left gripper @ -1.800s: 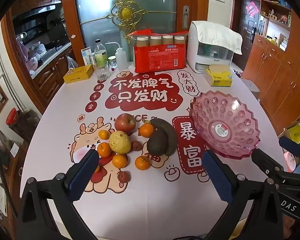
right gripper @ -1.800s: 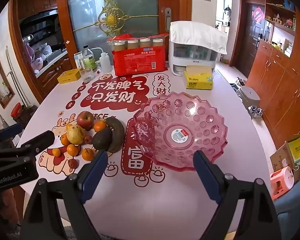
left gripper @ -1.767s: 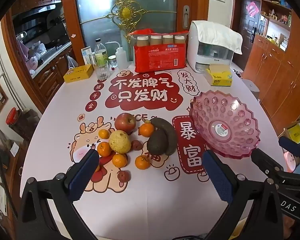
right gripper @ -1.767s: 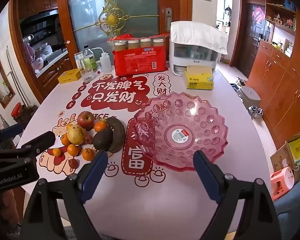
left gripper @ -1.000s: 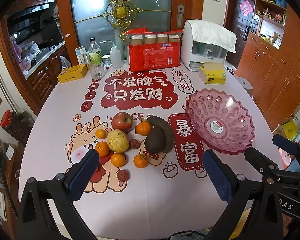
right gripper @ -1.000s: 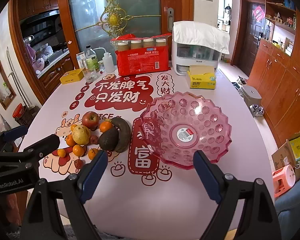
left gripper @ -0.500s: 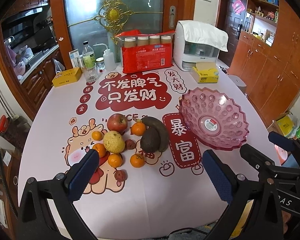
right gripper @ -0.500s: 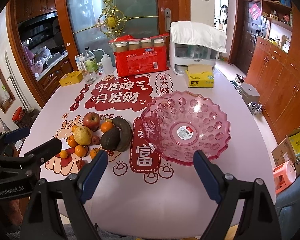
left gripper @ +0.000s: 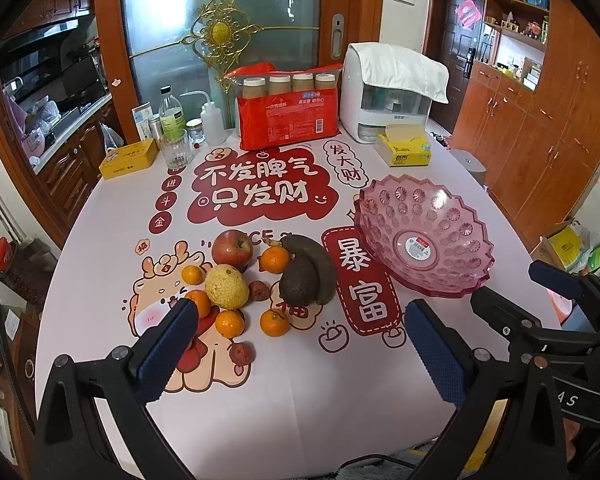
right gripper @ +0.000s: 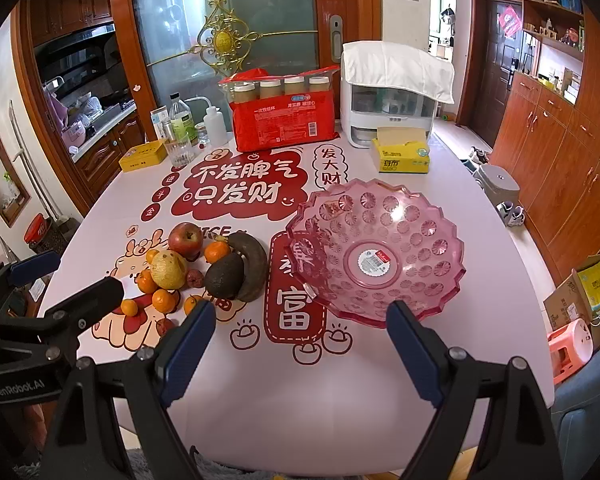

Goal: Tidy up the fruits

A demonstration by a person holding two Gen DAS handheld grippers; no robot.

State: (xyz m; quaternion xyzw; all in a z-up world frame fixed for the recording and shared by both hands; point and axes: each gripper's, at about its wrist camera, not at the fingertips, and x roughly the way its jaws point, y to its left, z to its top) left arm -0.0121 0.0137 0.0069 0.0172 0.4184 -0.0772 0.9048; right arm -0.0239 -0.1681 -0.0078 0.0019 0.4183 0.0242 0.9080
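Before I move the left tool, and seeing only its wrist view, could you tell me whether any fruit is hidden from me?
Observer: Yes. The right wrist view shows a sixth orange at the near-left edge of the pile, which the left finger of your left tool hides from you.
Operator: Thank you. Is the right tool free to help?
Observer: Its own view shows the right tool wide open and empty, with the near rim of the pink bowl just beyond its fingers.

Glossy translucent pink plastic bowl [right gripper: 412, 216]
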